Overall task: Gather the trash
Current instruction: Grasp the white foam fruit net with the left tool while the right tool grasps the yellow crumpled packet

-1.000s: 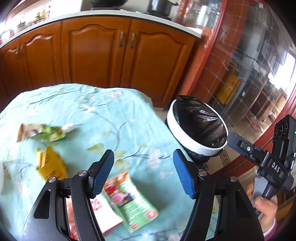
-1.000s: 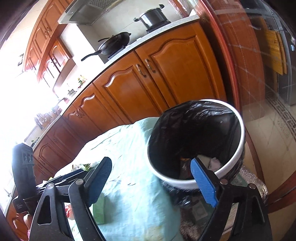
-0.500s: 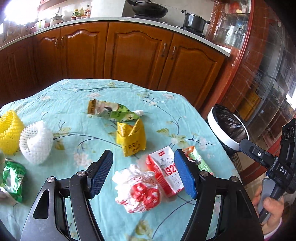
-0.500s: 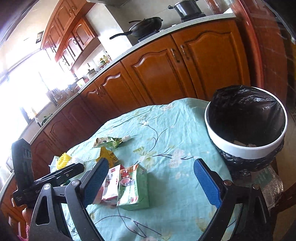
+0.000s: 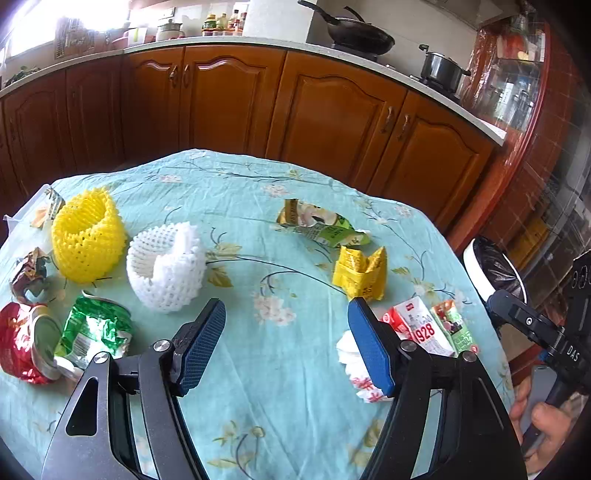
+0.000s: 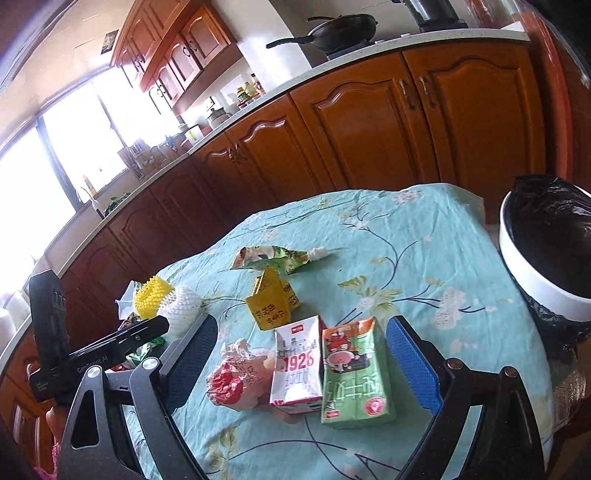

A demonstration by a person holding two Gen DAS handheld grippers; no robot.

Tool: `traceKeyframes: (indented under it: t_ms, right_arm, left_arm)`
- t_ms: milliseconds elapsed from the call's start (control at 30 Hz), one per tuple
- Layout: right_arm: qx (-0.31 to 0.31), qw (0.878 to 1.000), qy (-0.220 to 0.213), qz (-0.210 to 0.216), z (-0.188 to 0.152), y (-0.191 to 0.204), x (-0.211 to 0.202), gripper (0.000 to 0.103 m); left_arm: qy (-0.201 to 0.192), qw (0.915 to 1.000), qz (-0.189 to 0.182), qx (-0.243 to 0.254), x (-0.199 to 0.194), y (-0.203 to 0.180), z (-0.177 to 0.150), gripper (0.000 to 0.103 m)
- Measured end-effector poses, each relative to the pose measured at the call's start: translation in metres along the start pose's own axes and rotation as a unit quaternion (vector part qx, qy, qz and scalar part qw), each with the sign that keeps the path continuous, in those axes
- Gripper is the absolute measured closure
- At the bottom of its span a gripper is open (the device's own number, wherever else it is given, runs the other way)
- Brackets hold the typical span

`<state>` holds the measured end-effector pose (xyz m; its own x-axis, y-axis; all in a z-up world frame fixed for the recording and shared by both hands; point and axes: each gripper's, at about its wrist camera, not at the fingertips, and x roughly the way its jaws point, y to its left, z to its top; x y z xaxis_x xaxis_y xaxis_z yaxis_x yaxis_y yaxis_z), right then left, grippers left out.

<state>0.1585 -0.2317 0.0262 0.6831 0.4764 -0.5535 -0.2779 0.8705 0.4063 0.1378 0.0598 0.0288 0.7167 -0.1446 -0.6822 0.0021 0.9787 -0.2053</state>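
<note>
Trash lies scattered on a table with a light-blue flowered cloth (image 5: 288, 192). My left gripper (image 5: 286, 345) is open and empty above the cloth's near middle. A white foam net (image 5: 166, 266), a yellow foam net (image 5: 86, 240) and crushed green (image 5: 96, 332) and red (image 5: 22, 343) packets lie to its left. My right gripper (image 6: 301, 363) is open and empty, with a white and red 1928 carton (image 6: 297, 365), a green carton (image 6: 352, 369) and a crumpled red and white wrapper (image 6: 232, 376) between its fingers. The white bin with a black bag (image 6: 546, 251) stands off the table's right edge.
A yellow packet (image 5: 360, 273) and a green pouch (image 5: 321, 225) lie mid-table. Wooden kitchen cabinets (image 5: 229, 103) run behind the table. A wok (image 5: 360, 35) and a pot (image 5: 439, 70) sit on the counter. The right gripper's body (image 5: 554, 332) shows at the left view's right edge.
Both grippers have swung left, away from the bin and over the table. More trash has come into view. Both stayed open and empty.
</note>
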Motion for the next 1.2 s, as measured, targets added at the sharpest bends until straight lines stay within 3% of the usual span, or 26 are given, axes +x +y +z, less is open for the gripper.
traceKeyframes:
  t_ms: [400,800,867,967,1033,1100,1200]
  right_arm:
    - [-0.053,0.997,0.05,0.007,0.009,0.043,0.059,0.009]
    - [-0.083,0.991,0.102,-0.01,0.013,0.057,0.116,0.009]
    - [-0.083,0.991,0.108,-0.016,0.013,0.055,0.124,0.01]
    - [-0.081,0.989,0.117,-0.027,0.012,0.05,0.133,0.018]
    - [-0.074,0.989,0.126,-0.03,0.012,0.046,0.138,0.028]
    - [-0.069,0.988,0.133,-0.032,0.01,0.042,0.141,0.058]
    - [-0.064,0.99,0.122,-0.023,0.009,0.039,0.136,0.06]
  left_arm:
    - [0.01,0.9974,0.07,0.011,0.016,0.048,0.023,0.026]
    - [0.047,0.9915,0.113,0.045,0.064,0.055,0.029,0.027]
    - [0.058,0.9904,0.116,0.047,0.071,0.057,0.027,0.035]
    - [0.079,0.9899,0.11,0.043,0.081,0.059,0.024,0.056]
    - [0.087,0.9896,0.108,0.039,0.086,0.061,0.023,0.079]
    - [0.084,0.9906,0.102,0.036,0.084,0.061,0.022,0.083]
    - [0.073,0.9932,0.086,0.029,0.076,0.06,0.023,0.088]
